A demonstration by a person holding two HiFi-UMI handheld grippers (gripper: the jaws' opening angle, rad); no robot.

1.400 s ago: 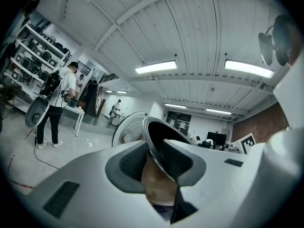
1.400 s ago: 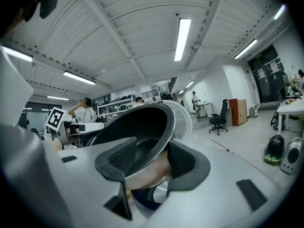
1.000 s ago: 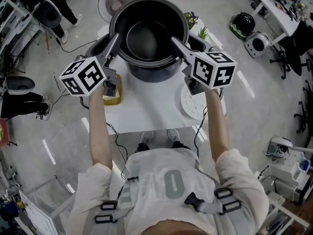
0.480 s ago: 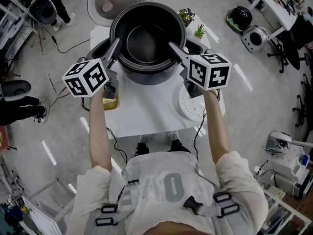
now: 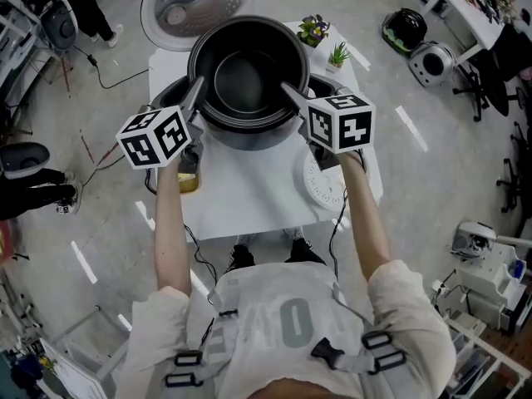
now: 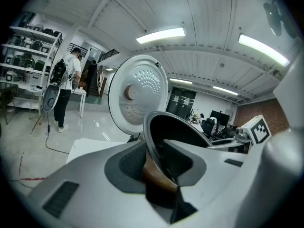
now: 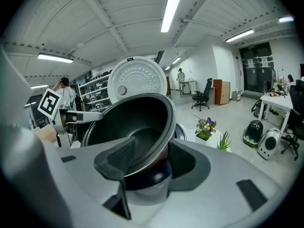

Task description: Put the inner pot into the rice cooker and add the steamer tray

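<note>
The dark inner pot (image 5: 249,77) hangs upright just over the open rice cooker (image 5: 169,91), its base partly inside the cooker's mouth. My left gripper (image 5: 198,86) is shut on the pot's left rim (image 6: 156,167). At the right rim (image 7: 164,127) my right gripper (image 5: 287,88) holds on, one pad inside the wall and one outside; its jaws have eased slightly wider with the rim still between them. The cooker's lid (image 5: 195,7) stands open behind. The white round steamer tray (image 5: 320,181) lies on the table under my right arm.
The white table (image 5: 241,194) carries the cooker, a yellow object (image 5: 187,181) under my left arm, and two small potted plants (image 5: 314,30) at the back right. A person (image 6: 61,87) stands at shelves far to the left. Cables trail on the floor.
Both grippers have sunk together with the pot, bringing it down toward the cooker's opening. The grips on the rim look the same.
</note>
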